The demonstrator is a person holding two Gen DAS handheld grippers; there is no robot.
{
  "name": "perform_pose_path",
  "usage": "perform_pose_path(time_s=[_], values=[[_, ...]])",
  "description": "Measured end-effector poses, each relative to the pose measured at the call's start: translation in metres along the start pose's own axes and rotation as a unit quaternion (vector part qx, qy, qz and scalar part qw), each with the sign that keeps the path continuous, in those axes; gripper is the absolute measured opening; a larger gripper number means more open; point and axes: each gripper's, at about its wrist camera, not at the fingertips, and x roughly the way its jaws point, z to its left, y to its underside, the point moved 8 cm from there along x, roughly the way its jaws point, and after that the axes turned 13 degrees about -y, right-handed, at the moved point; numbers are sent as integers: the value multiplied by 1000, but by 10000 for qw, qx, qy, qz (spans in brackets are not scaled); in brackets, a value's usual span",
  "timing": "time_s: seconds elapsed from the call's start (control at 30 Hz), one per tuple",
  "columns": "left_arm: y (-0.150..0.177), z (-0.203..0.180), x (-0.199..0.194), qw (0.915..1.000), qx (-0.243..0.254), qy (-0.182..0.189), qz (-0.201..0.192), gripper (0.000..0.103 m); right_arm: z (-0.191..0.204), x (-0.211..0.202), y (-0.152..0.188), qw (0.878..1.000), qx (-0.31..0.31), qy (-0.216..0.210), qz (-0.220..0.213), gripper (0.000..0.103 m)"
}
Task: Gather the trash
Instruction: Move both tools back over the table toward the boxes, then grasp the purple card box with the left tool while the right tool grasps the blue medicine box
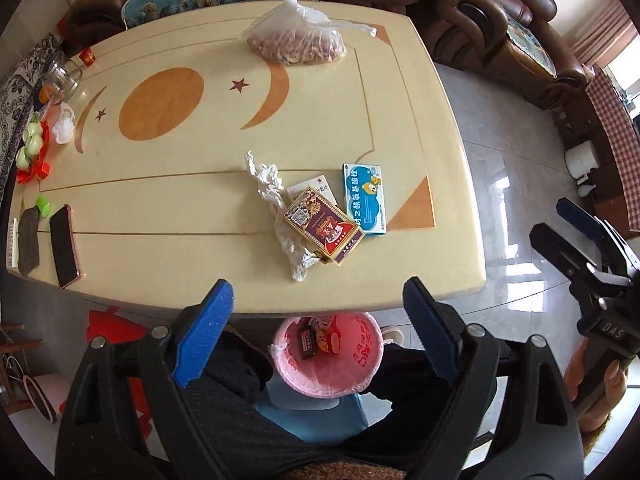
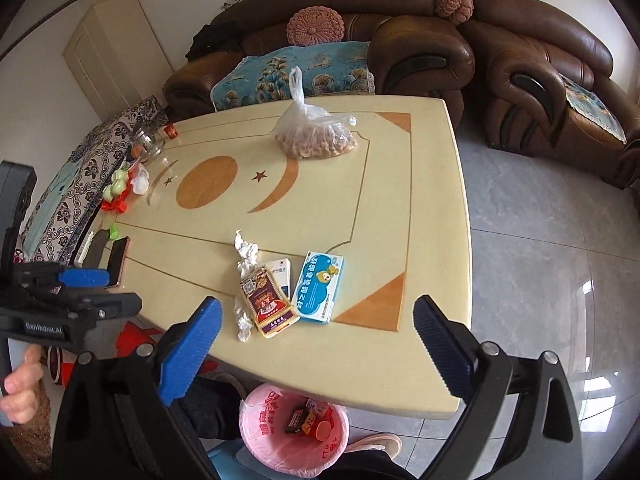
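Near the table's [image 1: 160, 208] front edge: three boxes, namely red box [image 1: 323, 224], white box [image 1: 310, 189] and blue box [image 1: 364, 199], plus one crumpled wrapper [image 1: 276, 200]. One pink-lined bin [image 1: 328, 354] sits below that edge. Left gripper [image 1: 320, 332] and right gripper [image 2: 316, 356]: jaws apart, empty.

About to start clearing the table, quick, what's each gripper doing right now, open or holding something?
Left gripper: open, holding nothing, hovering at the table edge above the pink trash bin.
Right gripper: open, holding nothing.
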Motion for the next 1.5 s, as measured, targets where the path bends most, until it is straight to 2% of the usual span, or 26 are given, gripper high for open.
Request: perform_pose_path(time_s=[0.17, 0.3, 0.47, 0.67, 1.0, 1.2, 1.3, 1.4, 1.5], values=[[-1, -15, 67, 9973, -174, 79, 704, 85, -24, 52, -7, 9987, 260, -38, 439, 95], [-3, -16, 110, 9944, -421, -75, 971, 85, -37, 99, -3, 9960, 267, 44, 846, 95], [-10, -17, 145, 9883, -928, 171, 1202, 85, -49, 149, 1, 9916, 349, 65, 1244, 95], [-7, -23, 184, 9769, -1350, 624, 1534, 85, -70, 197, 5, 9848, 595, 29, 1634, 95], [-18, -19, 208, 9619, -1905, 1102, 1619, 85, -86, 243, 17, 9771, 606, 30, 2038, 95], [-23, -23, 216, 9618, -1913, 963, 1707, 85, -94, 254, 15, 9767, 646, 35, 2045, 95], [-22, -24, 223, 9561, -2083, 1004, 1798, 85, -98, 263, 17, 9749, 713, 93, 2109, 95], [-25, -21, 226, 9552, -2198, 972, 1728, 85, -99, 272, 19, 9717, 890, 38, 2187, 95], [-24, -21, 227, 9512, -2299, 1152, 1704, 85, -98, 281, 16, 9702, 1110, -65, 2151, 95]])
